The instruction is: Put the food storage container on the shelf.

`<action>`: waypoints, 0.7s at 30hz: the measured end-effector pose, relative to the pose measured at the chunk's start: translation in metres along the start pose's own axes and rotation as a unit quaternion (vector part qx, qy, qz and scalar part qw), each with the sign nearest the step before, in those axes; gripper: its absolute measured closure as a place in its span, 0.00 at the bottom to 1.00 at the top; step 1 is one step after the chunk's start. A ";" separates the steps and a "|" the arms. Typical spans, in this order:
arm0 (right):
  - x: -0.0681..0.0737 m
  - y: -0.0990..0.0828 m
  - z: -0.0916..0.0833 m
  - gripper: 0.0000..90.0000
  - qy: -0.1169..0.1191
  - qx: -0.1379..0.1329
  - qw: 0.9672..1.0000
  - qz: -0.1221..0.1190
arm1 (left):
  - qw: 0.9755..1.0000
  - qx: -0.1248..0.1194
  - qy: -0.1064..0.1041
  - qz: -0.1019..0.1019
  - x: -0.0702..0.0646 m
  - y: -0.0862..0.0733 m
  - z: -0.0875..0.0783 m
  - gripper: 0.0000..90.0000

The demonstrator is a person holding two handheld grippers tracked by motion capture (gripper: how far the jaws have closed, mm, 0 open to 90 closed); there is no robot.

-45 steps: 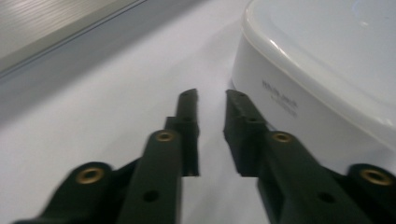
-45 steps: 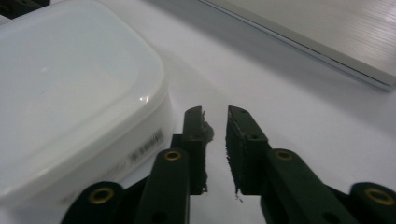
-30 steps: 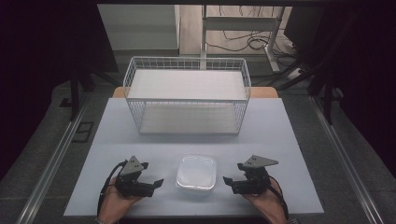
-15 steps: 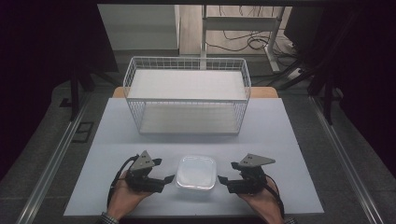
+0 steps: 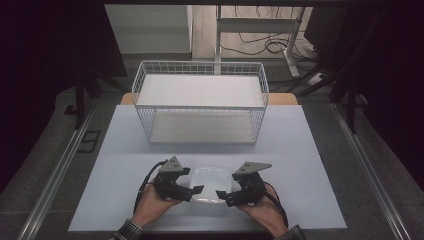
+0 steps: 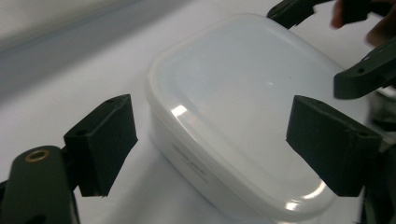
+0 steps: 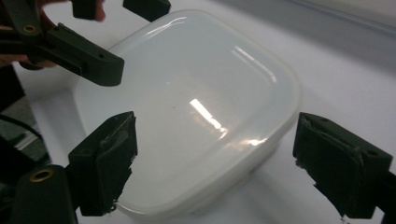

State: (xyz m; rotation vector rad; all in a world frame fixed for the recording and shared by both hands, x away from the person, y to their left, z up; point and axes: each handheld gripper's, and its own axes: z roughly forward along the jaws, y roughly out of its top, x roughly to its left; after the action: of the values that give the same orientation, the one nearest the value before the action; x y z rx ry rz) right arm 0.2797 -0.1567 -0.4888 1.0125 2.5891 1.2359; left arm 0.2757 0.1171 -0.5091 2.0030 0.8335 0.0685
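A translucent white lidded container [image 5: 211, 184] lies flat on the white table near the front edge. My left gripper [image 5: 192, 181] is at its left side and my right gripper [image 5: 229, 186] at its right side, both pointing inward. In the left gripper view the open jaws [image 6: 217, 147] straddle a corner of the container [image 6: 233, 93] without touching it. In the right gripper view the open jaws [image 7: 224, 163] straddle the container's [image 7: 187, 93] near edge, pads apart from it. Both pairs of jaws have just been opening wider. Each gripper's view also shows the other gripper across the lid.
A white wire basket [image 5: 200, 100] with two shelf levels stands at the back middle of the table [image 5: 310, 150]. Bare tabletop lies between the basket and the container. Desk legs and cables are on the floor beyond the table.
Both hands have moved inward from the sides, so the jaws that stood beside the container now reach around its left and right edges.
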 end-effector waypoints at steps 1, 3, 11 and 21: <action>0.001 0.000 -0.001 0.16 0.001 0.003 1.000 0.002 | 1.000 0.000 -0.008 -0.006 -0.001 -0.002 -0.001 0.21; 0.000 -0.002 -0.003 0.22 0.019 0.012 1.000 0.020 | 1.000 0.004 -0.023 -0.018 -0.004 -0.006 -0.003 0.24; 0.005 -0.011 -0.022 0.55 0.019 0.003 0.999 0.050 | 0.999 0.003 -0.012 -0.041 -0.015 -0.015 -0.024 0.54; -0.001 -0.012 -0.035 0.87 0.003 -0.042 0.995 0.094 | 0.995 -0.045 -0.024 -0.081 -0.010 -0.017 -0.033 0.89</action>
State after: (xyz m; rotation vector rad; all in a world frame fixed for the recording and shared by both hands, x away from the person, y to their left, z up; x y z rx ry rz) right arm 0.2621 -0.1858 -0.4743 1.2602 2.4695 1.3770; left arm 0.2474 0.1418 -0.5007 1.8391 0.9428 -0.0333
